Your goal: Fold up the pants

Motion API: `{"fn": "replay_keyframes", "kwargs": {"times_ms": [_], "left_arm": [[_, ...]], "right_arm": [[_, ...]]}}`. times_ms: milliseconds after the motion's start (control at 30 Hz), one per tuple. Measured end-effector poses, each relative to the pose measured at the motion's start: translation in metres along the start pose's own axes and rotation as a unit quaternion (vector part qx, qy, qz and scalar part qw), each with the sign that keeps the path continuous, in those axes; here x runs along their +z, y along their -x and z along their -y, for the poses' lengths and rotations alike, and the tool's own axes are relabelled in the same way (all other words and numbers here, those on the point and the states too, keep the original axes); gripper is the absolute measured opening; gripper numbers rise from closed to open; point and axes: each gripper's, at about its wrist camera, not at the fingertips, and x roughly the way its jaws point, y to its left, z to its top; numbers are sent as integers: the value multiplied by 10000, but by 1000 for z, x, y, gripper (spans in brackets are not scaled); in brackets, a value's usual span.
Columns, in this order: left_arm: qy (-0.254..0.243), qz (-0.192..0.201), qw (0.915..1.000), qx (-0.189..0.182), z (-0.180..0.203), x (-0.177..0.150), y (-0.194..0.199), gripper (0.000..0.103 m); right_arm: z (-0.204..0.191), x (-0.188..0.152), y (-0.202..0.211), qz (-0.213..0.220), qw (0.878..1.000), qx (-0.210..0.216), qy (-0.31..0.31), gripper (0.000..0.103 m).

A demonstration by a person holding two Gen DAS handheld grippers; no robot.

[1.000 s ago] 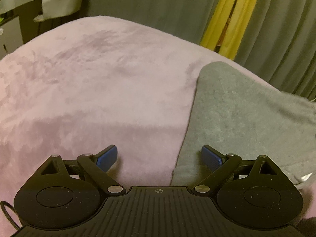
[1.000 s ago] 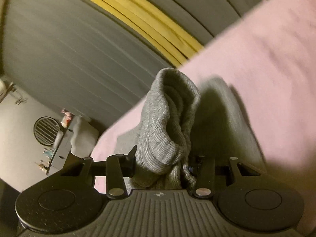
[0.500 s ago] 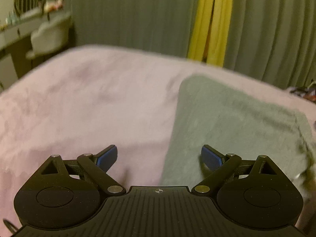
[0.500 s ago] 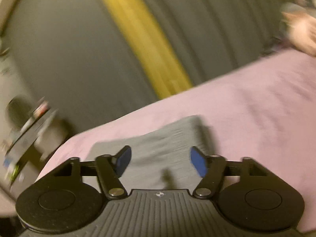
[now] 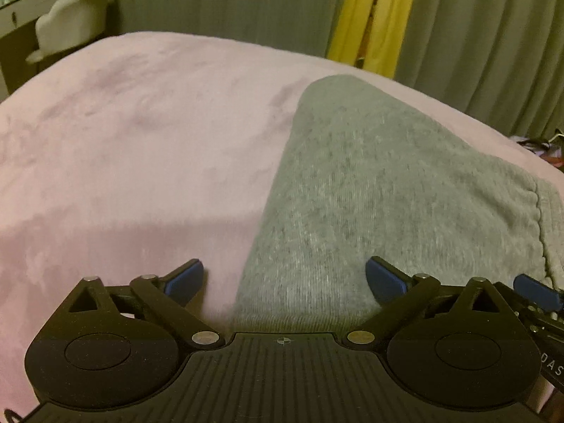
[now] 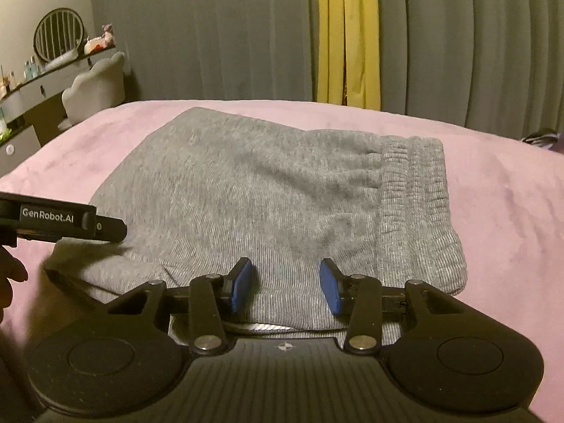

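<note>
The grey pants lie folded flat on the pink blanket, with the ribbed waistband at the right side. They fill the right half of the left wrist view. My left gripper is open and empty, low over the near left edge of the pants. My right gripper is open and empty, just above the near edge of the pants. The left gripper's body shows at the left of the right wrist view.
Grey curtains with a yellow strip hang behind the bed. A dresser with a round mirror and a pale chair stand at the far left. Dark items lie at the bed's right edge.
My right gripper let go of the bunched pants, opened and swung level over them. The pants now lie flat. My left gripper stayed open and shifted slightly toward the pants.
</note>
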Motion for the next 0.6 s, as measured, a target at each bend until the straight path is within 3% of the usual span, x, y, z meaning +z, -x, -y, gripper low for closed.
{"fn": "replay_keyframes", "kwargs": {"times_ms": [167, 600], "left_arm": [[-241, 87, 9995, 179, 7, -1, 2, 102], [-126, 26, 9997, 224, 4, -3, 15, 102]], "right_arm": [[-7, -4, 6, -46, 9999, -29, 114, 43], [-17, 0, 11, -219, 9994, -142, 241, 44]]}}
